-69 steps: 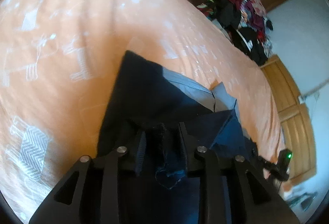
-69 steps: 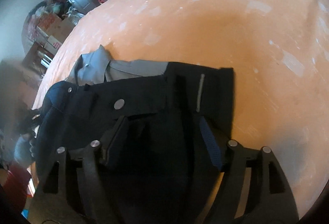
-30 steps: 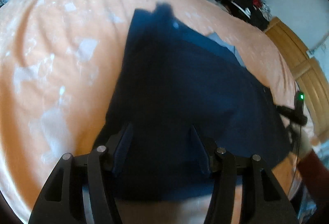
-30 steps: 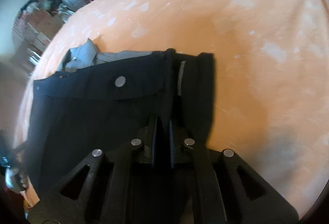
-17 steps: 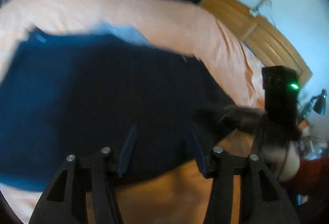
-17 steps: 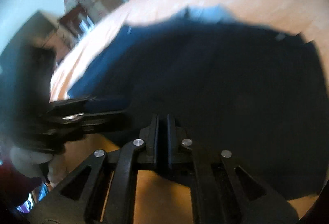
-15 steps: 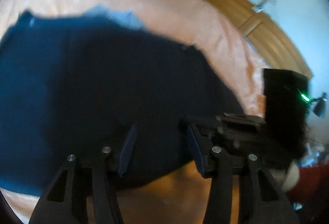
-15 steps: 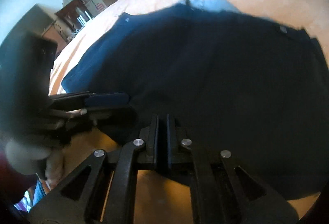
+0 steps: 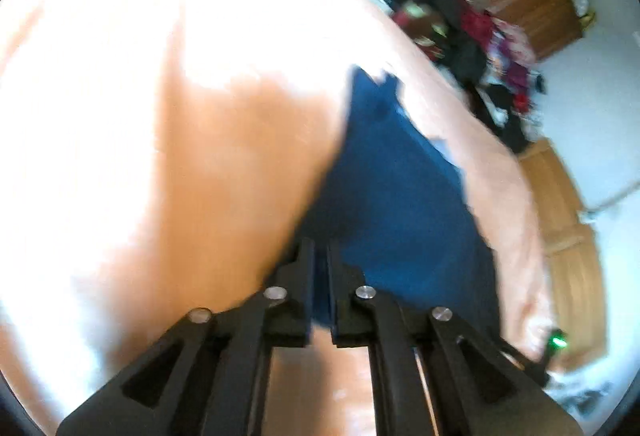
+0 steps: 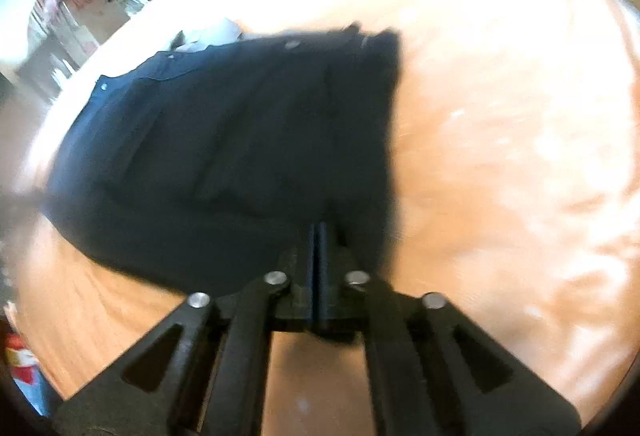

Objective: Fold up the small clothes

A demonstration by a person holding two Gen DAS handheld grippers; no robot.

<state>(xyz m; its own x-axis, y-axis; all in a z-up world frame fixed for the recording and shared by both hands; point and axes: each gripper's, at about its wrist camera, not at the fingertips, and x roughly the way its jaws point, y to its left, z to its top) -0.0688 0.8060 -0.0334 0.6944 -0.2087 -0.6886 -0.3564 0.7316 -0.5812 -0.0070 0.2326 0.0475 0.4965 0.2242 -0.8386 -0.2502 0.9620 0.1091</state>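
Navy shorts (image 10: 240, 140) spread on the orange bed (image 10: 500, 156) — left gripper (image 9: 322, 276) and right gripper (image 10: 317, 248) each clenched on the garment's near hem.

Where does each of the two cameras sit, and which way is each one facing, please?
Left wrist: on the left gripper, facing forward along its shut fingers over the dark blue garment on the orange bedspread.
Right wrist: on the right gripper, fingers shut at the garment's near edge.
Shared: the garment and the bedspread.
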